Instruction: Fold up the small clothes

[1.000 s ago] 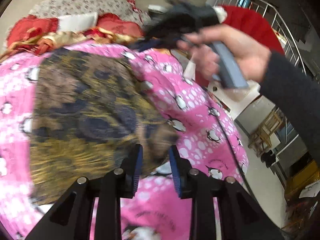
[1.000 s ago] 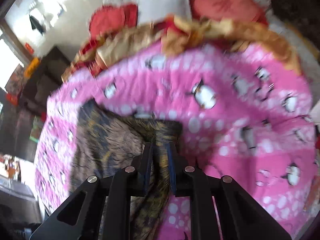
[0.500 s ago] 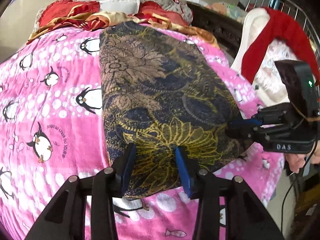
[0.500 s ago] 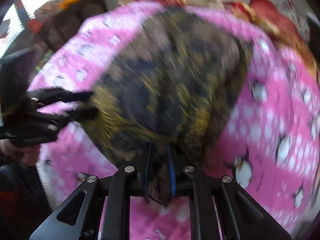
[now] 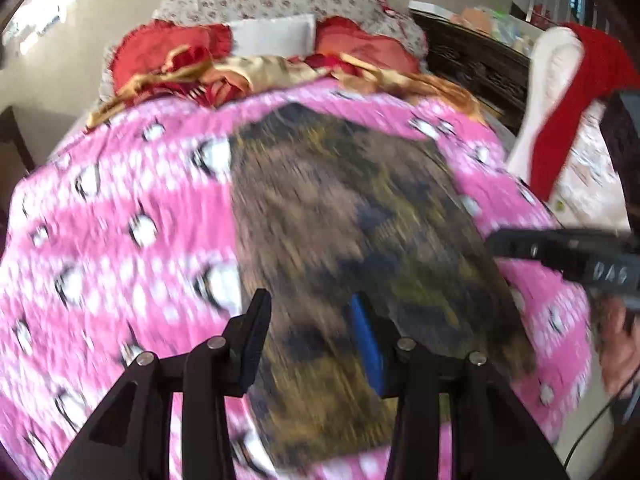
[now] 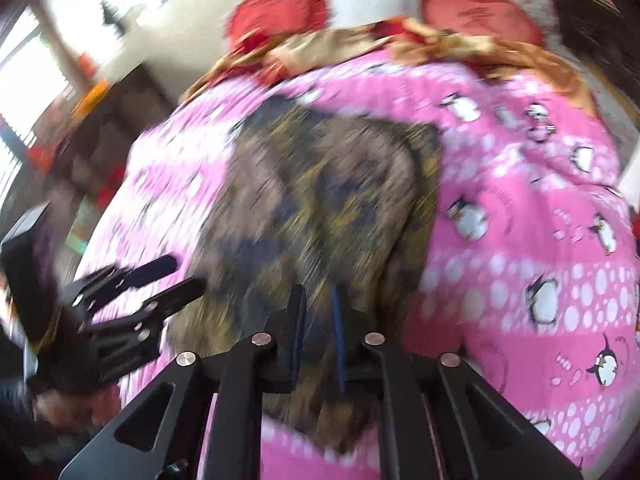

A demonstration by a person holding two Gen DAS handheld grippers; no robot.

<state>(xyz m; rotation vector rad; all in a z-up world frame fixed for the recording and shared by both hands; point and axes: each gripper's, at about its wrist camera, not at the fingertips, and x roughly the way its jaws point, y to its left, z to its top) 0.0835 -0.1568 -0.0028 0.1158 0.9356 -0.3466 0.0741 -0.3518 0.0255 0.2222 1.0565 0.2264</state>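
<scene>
Unfurled since a second ago, garment (image 5: 348, 240) lies flat; right hand-held gripper (image 6: 316, 312) pinches its edge, left (image 5: 310, 320) parted.

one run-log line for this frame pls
task: fold small clothes | garment: dark floral cloth spread on pink penguin blanket | left gripper: open over near edge | right gripper: shut on cloth edge

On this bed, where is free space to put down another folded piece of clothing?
The pink penguin blanket lies bare right of the dark patterned garment in the right wrist view, and left of it in the left wrist view. The head of the bed is crowded with red and gold bedding; both hand-held grippers work at the garment's near edge.
</scene>
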